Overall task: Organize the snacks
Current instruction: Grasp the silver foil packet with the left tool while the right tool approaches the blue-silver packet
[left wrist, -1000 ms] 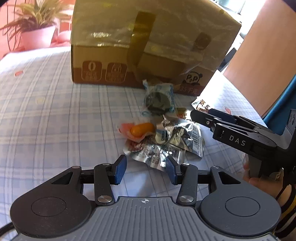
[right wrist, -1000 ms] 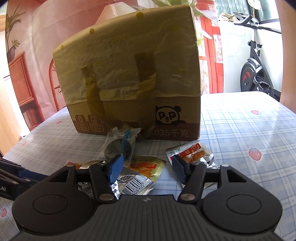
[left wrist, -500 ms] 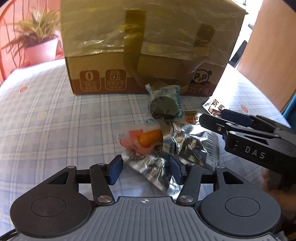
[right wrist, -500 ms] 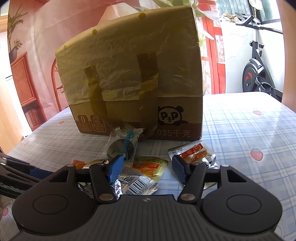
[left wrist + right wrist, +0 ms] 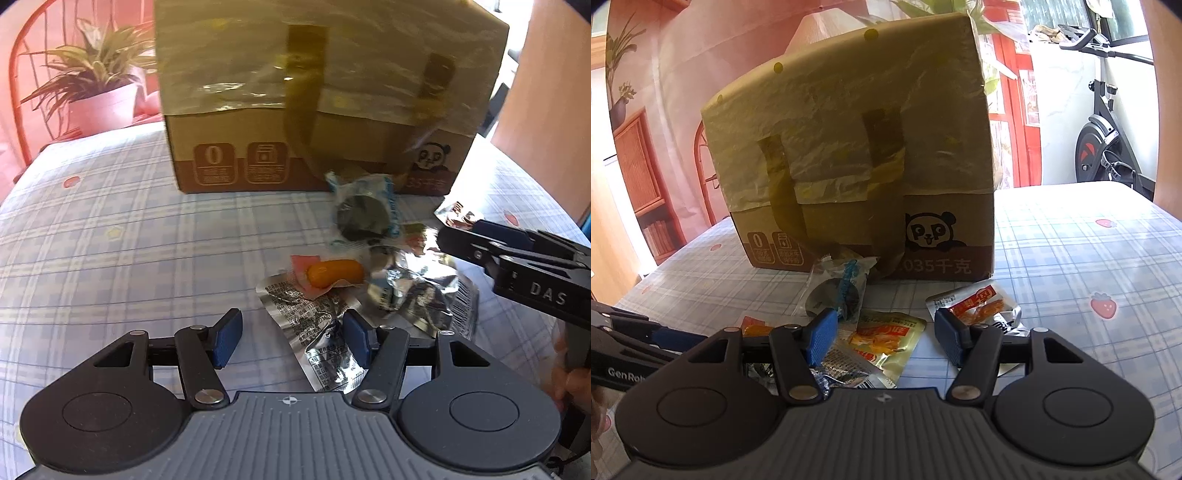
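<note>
Several snack packets lie on the checked tablecloth in front of a cardboard box (image 5: 325,92) with a panda print (image 5: 849,155). My left gripper (image 5: 291,341) is open, just above a silver foil packet (image 5: 317,332); its right pad is over that packet. Beyond lie an orange sausage snack (image 5: 334,273), a crumpled silver packet (image 5: 413,291) and a clear packet with a dark biscuit (image 5: 364,214). My right gripper (image 5: 882,334) is open above a yellow packet (image 5: 890,339); a red-and-silver packet (image 5: 975,301) lies by its right finger. The biscuit packet (image 5: 838,288) is ahead.
The right gripper's body (image 5: 524,266) enters the left wrist view from the right. A potted plant (image 5: 96,92) stands beyond the table's far left edge. An exercise bike (image 5: 1108,122) stands off the table at right. Bare tablecloth (image 5: 110,251) spreads to the left of the snacks.
The left wrist view has shifted left and lower, so the snacks and the box now sit further right. My right gripper has hardly moved. Both jaws stay open.
</note>
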`<act>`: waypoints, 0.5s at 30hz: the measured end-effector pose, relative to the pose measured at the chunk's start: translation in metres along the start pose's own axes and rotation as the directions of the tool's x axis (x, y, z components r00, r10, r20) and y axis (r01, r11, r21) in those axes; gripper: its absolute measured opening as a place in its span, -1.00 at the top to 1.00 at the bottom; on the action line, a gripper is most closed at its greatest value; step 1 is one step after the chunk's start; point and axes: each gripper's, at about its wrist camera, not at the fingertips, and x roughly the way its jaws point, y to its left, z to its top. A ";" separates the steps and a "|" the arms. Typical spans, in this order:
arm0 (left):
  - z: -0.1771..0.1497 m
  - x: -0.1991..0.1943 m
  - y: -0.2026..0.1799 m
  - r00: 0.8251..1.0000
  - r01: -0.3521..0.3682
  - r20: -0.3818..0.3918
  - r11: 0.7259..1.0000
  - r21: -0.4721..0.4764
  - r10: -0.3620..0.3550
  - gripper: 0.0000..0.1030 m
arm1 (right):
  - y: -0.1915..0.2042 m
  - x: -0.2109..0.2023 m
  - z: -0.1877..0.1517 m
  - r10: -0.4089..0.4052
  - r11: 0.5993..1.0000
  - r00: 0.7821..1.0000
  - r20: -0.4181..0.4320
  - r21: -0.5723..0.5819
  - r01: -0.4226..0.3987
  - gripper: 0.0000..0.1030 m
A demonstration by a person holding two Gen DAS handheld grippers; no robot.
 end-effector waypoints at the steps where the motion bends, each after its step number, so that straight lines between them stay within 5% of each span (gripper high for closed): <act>1: 0.000 0.000 0.002 1.000 -0.003 0.001 1.000 -0.006 0.003 -0.24 | 0.000 0.000 0.000 0.000 1.000 1.000 -0.001 0.001 0.000 -0.20; 15: 0.001 -0.006 0.014 0.999 0.031 -0.035 0.995 -0.100 -0.035 -0.19 | -0.003 0.001 0.000 0.005 1.000 1.000 -0.006 0.016 -0.005 -0.20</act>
